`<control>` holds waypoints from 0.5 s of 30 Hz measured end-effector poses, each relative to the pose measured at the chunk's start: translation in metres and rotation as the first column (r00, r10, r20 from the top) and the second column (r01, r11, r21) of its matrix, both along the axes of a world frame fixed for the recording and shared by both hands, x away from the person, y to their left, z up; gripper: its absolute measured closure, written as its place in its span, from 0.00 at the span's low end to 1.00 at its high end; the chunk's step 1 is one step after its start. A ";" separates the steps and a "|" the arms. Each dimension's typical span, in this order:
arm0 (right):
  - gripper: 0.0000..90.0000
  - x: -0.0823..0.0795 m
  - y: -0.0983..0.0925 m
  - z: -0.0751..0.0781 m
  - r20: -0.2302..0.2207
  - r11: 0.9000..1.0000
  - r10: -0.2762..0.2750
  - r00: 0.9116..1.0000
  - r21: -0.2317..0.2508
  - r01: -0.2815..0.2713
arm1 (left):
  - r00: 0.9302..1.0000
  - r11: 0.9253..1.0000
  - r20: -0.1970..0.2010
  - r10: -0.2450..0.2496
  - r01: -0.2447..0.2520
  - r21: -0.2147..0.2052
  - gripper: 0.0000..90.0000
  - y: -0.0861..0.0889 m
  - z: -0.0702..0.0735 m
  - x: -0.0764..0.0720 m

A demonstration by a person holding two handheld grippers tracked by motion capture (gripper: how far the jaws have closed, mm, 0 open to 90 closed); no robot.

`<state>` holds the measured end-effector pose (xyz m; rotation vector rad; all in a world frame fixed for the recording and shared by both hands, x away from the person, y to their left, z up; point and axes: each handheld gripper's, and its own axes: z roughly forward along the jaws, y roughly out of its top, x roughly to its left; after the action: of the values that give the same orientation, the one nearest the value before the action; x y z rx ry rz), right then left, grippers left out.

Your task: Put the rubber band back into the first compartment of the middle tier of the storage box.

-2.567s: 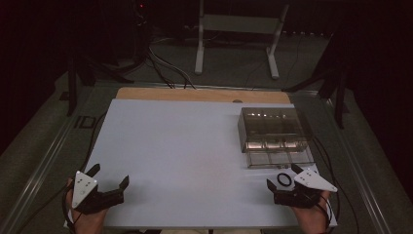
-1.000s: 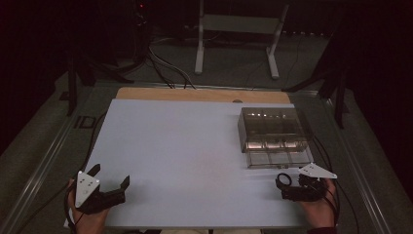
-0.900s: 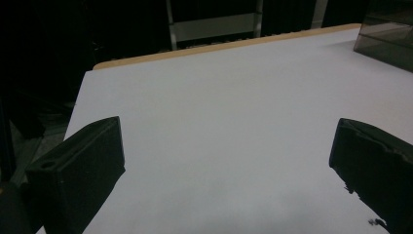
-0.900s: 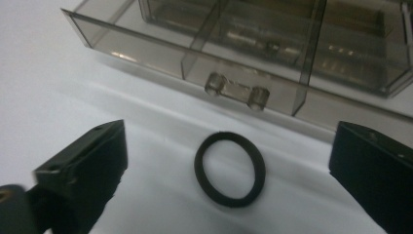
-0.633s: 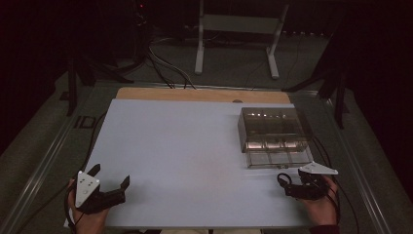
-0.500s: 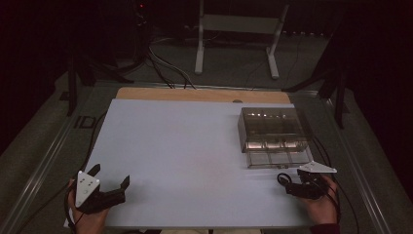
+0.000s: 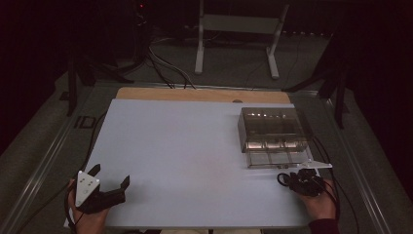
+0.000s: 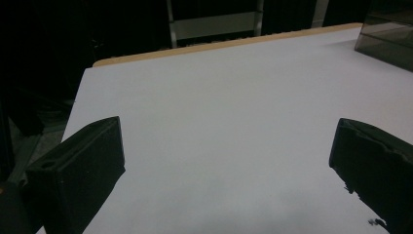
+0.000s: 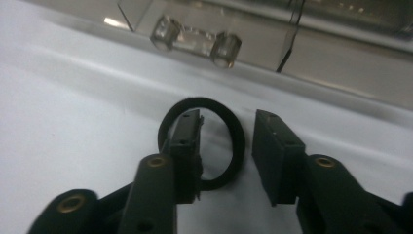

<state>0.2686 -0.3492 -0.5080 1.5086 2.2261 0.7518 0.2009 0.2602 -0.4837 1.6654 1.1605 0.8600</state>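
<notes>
Thin black rubber ring (image 9: 204, 146), flat on white table (image 7: 195, 146) near right, just before clear plastic drawer box (image 7: 272, 134); right gripper (image 9: 226, 146) closing, straddling rim, not yet pinching; left gripper (image 8: 229, 165) spread.

A dim room: grey floor (image 7: 44, 131), a white metal stand (image 7: 238, 29) and black cables (image 7: 165, 68).

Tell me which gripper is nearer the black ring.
Right. The right gripper straddles one side of the black ring, jaws just closing. The left gripper sits at the table's opposite near corner.
</notes>
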 end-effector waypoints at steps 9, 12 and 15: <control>0.96 -0.001 0.001 0.001 -0.009 1.000 0.002 1.000 -0.015 -0.002 | 1.000 1.000 -0.006 0.000 0.000 0.004 0.00 0.000 0.000 0.000; 0.98 -0.001 0.001 0.001 -0.011 1.000 -0.004 1.000 -0.014 0.003 | 1.000 1.000 -0.007 0.002 -0.002 0.002 0.00 0.000 0.000 0.000; 0.98 -0.001 0.000 0.001 -0.009 1.000 -0.011 1.000 -0.006 0.011 | 1.000 1.000 -0.009 0.007 -0.007 -0.002 0.00 0.000 -0.001 0.001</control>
<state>0.2677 -0.3489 -0.5070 1.5238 2.2230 0.7359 0.2014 0.2606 -0.4842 1.6668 1.1734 0.8558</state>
